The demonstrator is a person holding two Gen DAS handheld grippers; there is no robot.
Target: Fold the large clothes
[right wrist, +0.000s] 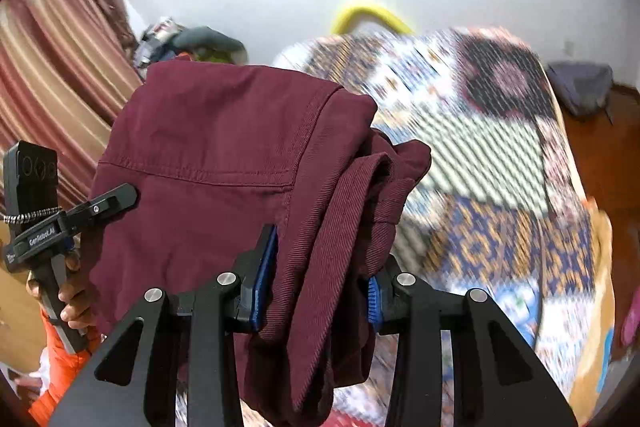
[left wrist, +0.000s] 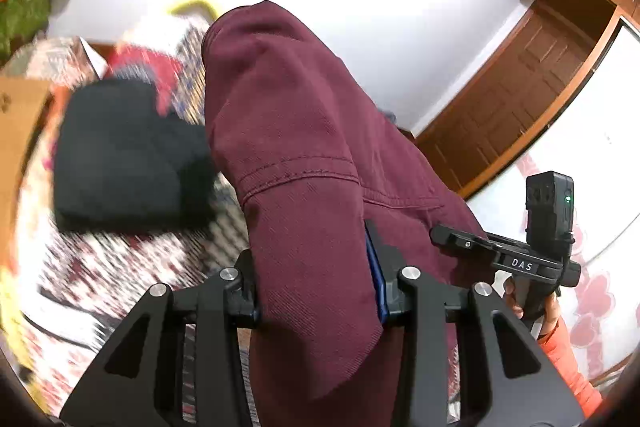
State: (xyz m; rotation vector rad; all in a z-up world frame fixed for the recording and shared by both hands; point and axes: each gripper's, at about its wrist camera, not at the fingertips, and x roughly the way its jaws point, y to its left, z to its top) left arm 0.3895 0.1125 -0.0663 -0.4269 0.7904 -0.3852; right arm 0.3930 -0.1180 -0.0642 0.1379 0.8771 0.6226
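Maroon twill trousers (left wrist: 304, 131), folded thick, are clenched in your left gripper (left wrist: 316, 291) and right gripper (right wrist: 316, 299); the patterned bedspread (right wrist: 480, 155) below is blurred.

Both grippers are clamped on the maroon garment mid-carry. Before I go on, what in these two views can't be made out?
- Left wrist: the maroon garment hides the left gripper fingertips and the bed behind it.
- Left wrist: the dark folded pile is motion-blurred; type unreadable.
- Right wrist: the patterned bedspread is blurred, so the landing spot is unclear.
- Right wrist: the garment's lower end is cut off behind the right gripper.
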